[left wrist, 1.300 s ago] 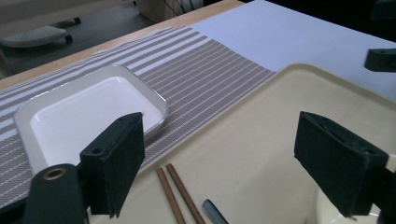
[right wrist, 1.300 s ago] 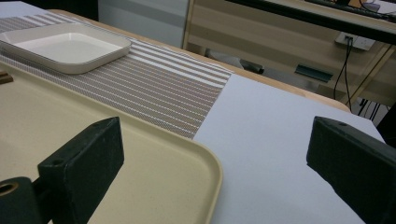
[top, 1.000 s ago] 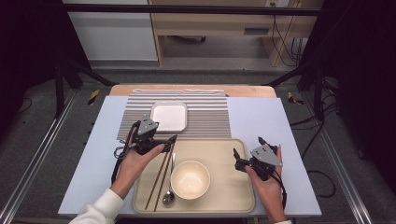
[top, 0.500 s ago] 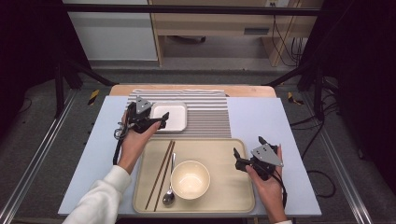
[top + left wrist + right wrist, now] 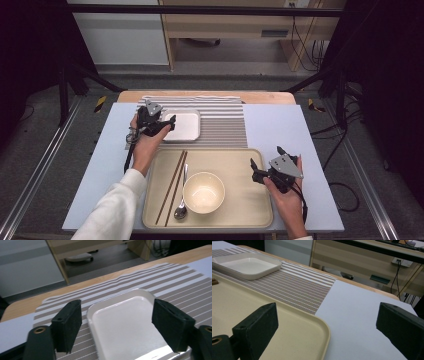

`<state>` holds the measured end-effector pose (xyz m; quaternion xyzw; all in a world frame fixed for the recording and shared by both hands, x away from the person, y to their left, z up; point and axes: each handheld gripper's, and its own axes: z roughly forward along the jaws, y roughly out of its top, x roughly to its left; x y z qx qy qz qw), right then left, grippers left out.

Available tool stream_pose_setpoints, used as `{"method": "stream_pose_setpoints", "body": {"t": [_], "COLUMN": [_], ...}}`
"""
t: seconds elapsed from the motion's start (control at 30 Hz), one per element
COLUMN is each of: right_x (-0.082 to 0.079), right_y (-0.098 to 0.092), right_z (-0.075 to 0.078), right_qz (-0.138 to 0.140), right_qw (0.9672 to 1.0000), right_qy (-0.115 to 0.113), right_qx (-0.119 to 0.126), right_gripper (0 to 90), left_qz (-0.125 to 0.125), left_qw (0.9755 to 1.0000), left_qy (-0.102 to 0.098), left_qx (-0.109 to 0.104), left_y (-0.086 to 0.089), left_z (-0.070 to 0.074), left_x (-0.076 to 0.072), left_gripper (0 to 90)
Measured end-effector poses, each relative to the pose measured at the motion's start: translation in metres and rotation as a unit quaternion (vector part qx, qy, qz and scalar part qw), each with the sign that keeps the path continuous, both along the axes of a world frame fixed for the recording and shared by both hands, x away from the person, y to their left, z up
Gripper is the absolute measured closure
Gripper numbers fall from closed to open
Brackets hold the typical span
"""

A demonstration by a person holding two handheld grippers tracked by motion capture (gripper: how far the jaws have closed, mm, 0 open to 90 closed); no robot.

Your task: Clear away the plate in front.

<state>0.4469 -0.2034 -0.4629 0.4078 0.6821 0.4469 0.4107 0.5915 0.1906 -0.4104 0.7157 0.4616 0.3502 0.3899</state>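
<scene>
my left gripper [image 5: 167, 121] hangs at the near left edge of the white square plate [image 5: 183, 125], which lies flat on the striped mat [image 5: 220, 125] at the far side of the worktop [image 5: 280, 130], just beyond the beige tray [image 5: 250, 165]. in the left gripper view the plate [image 5: 127, 322] lies between and beyond the two black pads [image 5: 67, 327], its near left corner closest to the left one; the jaws have just been closing, yet they are not pressing on anything, so this gripper is released with the rim only framed. to do the step well, as i judge it, i should drop low enough that one pad goes under or outside the raised rim and the other inside it, then pinch the rim squarely near the corner rather than try to span the whole plate, which looks too wide for the jaws. the rim seems smooth and shallow, so a tilted bite could slip; i would keep the wrist level and lift slowly, without dragging the mat. my right gripper [image 5: 265, 167] rests over the right edge of the tray, jaws apart and empty, with the tray corner [image 5: 322, 327] between the pads in its own view. on the tray lie a bowl [image 5: 203, 192], a spoon [image 5: 181, 200] and chopsticks [image 5: 172, 185], well clear of the plate.
</scene>
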Motion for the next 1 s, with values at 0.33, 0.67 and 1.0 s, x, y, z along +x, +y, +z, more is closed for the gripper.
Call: {"method": "stream_pose_setpoints", "body": {"t": [0.33,0.67,1.0], "right_x": [0.0,0.0,0.0], "right_y": [0.001,0.0,0.0], "right_z": [0.0,0.0,0.0], "right_qz": [0.001,0.002,0.002], "right_qw": [1.0,1.0,1.0], "right_qy": [0.001,0.002,0.003], "right_qx": [-0.003,-0.003,-0.003], "right_gripper": [4.1,4.1,4.1], "left_qz": [0.032,0.034,0.039], "left_qw": [0.9985,0.996,0.9896], "left_qy": [0.036,0.081,0.136], "left_qx": [-0.028,-0.018,-0.023], "left_y": [0.016,0.019,0.022], "left_z": [-0.025,-0.042,-0.055], "left_x": [0.006,0.006,0.009], "left_gripper": [34.6,44.3,49.3]}}
